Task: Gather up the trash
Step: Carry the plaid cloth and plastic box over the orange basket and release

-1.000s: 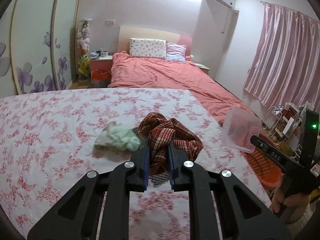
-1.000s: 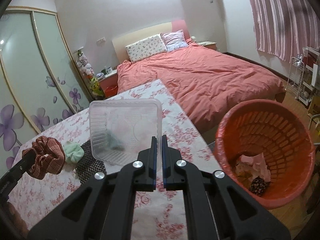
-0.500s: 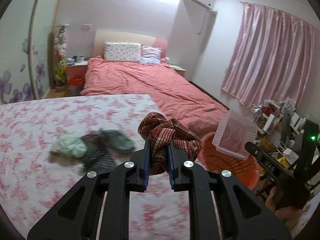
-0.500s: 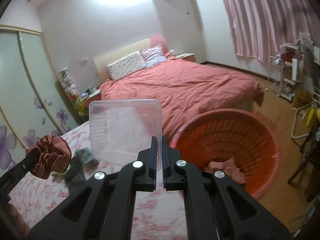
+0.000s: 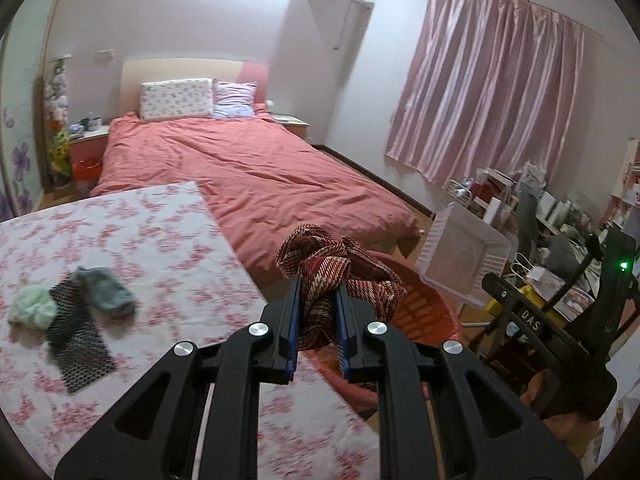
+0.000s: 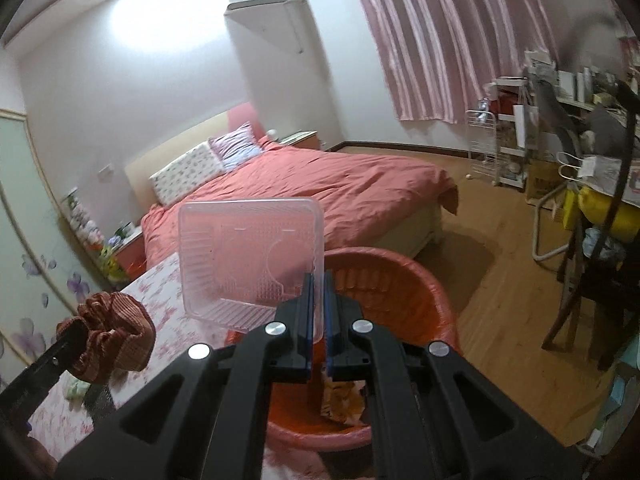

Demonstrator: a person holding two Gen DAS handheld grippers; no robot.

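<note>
My left gripper (image 5: 316, 320) clamps red woven cloth (image 5: 340, 276); right gripper (image 6: 317, 320) pinches clear plastic tray (image 6: 248, 260). Both swung off floral table (image 5: 120, 240), now over orange basket (image 6: 400, 292). Release next.

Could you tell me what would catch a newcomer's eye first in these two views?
Probably the left tongs, shut on a bunched red-brown patterned cloth at the table edge, and the right tongs, pinching a clear plastic tray upright. Both hang by the orange basket on the floor, with the coral-covered bed behind.
</note>
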